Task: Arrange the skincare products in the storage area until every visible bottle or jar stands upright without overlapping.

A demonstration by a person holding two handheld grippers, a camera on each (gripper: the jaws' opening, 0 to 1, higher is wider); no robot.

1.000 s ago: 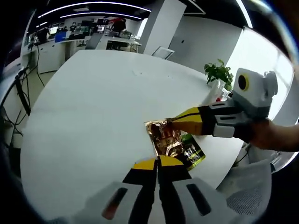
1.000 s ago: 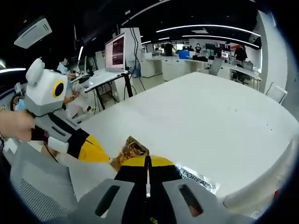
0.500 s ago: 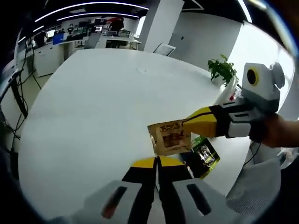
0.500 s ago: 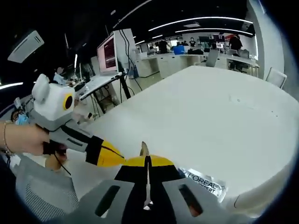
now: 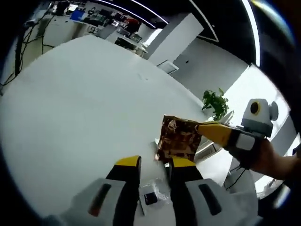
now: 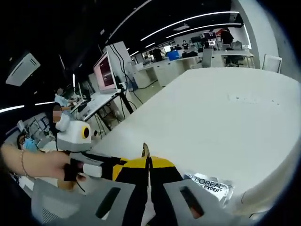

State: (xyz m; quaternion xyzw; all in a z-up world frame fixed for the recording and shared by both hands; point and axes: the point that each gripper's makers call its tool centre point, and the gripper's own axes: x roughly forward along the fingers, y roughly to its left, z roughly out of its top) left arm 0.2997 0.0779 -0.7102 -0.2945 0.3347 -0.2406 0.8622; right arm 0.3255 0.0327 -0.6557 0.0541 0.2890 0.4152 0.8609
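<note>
A gold-brown sachet (image 5: 178, 140) hangs upright above the white table (image 5: 70, 94). My right gripper (image 5: 206, 128) comes in from the right and is shut on the sachet's right edge. In the right gripper view, the right gripper (image 6: 147, 163) is shut and the sachet (image 6: 145, 150) shows edge-on as a thin strip between its jaws. My left gripper (image 5: 155, 163) stands open just below the sachet, its jaws apart and touching nothing. A pale packet (image 5: 153, 197) lies on the table under the gap. The left gripper (image 6: 106, 162) reaches in from the left, held by a hand.
A silver L'Oreal sachet (image 6: 208, 182) lies flat on the table (image 6: 211, 103) near its edge, right of my right gripper. A potted plant (image 5: 214, 101) stands at the table's far right. Office desks and monitors lie beyond the broad white tabletop.
My left gripper was shut and is open now. The right gripper keeps the gold-brown sachet, which now stands more upright. Both cameras have tilted.
</note>
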